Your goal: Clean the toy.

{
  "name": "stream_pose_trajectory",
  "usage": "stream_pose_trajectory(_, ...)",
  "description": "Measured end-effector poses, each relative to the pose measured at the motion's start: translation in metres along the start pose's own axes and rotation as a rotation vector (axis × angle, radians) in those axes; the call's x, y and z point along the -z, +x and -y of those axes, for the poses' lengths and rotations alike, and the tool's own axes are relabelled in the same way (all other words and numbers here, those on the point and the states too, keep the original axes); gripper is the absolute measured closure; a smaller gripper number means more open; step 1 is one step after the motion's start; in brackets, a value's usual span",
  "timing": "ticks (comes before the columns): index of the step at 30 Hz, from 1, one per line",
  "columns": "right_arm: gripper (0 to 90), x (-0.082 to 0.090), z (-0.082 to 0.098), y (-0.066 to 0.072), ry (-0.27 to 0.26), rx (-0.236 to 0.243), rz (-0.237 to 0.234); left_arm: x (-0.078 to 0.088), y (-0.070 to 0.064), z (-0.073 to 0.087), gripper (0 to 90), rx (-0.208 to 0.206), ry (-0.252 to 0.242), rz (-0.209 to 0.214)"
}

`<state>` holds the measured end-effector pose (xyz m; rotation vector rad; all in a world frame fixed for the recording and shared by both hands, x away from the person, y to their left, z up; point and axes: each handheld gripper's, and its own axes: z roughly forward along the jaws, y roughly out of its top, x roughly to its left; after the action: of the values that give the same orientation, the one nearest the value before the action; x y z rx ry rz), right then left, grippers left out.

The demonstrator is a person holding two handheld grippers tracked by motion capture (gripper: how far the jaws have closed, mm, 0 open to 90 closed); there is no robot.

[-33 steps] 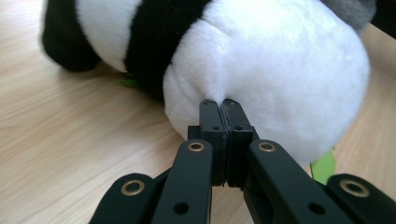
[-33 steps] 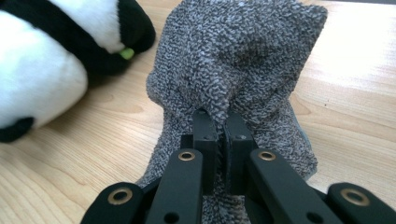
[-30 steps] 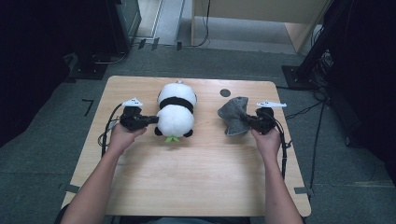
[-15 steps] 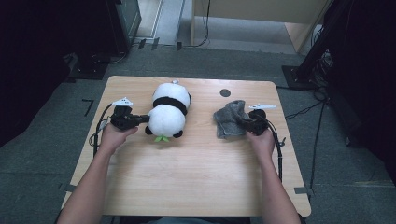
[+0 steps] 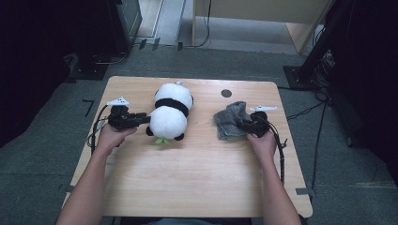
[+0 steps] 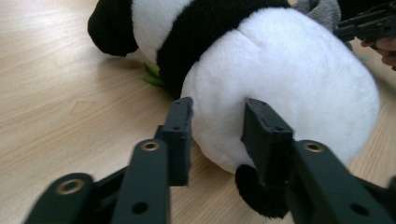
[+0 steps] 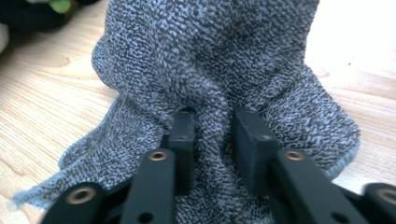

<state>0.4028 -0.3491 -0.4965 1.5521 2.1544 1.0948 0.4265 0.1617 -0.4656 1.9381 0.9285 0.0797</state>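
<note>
Panda plush (image 5: 171, 112), white (black-banded), grey cloth (image 5: 231, 120) crumpled

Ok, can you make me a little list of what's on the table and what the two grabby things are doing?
table: light wooden tabletop
toy: black and white plush panda, lying down, left of the middle
cloth: crumpled grey knitted cloth, right of the panda, apart from it
left gripper: at the panda's white rear, jaws just been opening, plush bulging between them
right gripper: jaws just been opening, a fold of the grey cloth between them
hands: one on each gripper
</note>
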Motion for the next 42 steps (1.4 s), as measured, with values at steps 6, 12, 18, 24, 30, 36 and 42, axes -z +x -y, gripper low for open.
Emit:
stream_pose_trajectory(6, 52.4, 0.011, 0.0, 0.002, -0.07, 0.038, -0.018, 0.005, -0.002, -0.001, 44.6, 0.0, -0.007, -0.012)
stream_pose_trajectory(12, 42.9, 0.028, 0.002, 0.004, -0.122, 0.056, -0.018, 0.017, -0.009, -0.003, 39.1, -0.042, -0.016, -0.043)
stream_pose_trajectory(18, 42.5, 0.046, 0.01, -0.001, -0.144, 0.058, 0.008, 0.031, -0.005, 0.004, 37.7, -0.039, -0.038, -0.08)
stream_pose_trajectory(24, 42.7, 0.059, 0.024, -0.016, -0.141, 0.033, 0.043, 0.039, 0.001, 0.014, 36.2, -0.04, -0.036, -0.138)
stream_pose_trajectory(30, 42.7, 0.073, 0.039, -0.031, -0.126, 0.036, 0.08, 0.041, 0.001, 0.025, 34.5, -0.054, 0.015, -0.207)
stream_pose_trajectory(36, 42.7, 0.077, 0.055, -0.038, -0.095, 0.011, 0.109, 0.037, 0.002, 0.04, 33.9, -0.073, 0.043, -0.262)
stream_pose_trajectory(42, 42.7, 0.069, 0.066, -0.04, -0.014, 0.031, 0.147, 0.032, 0.013, 0.055, 33.7, -0.059, 0.079, -0.322)
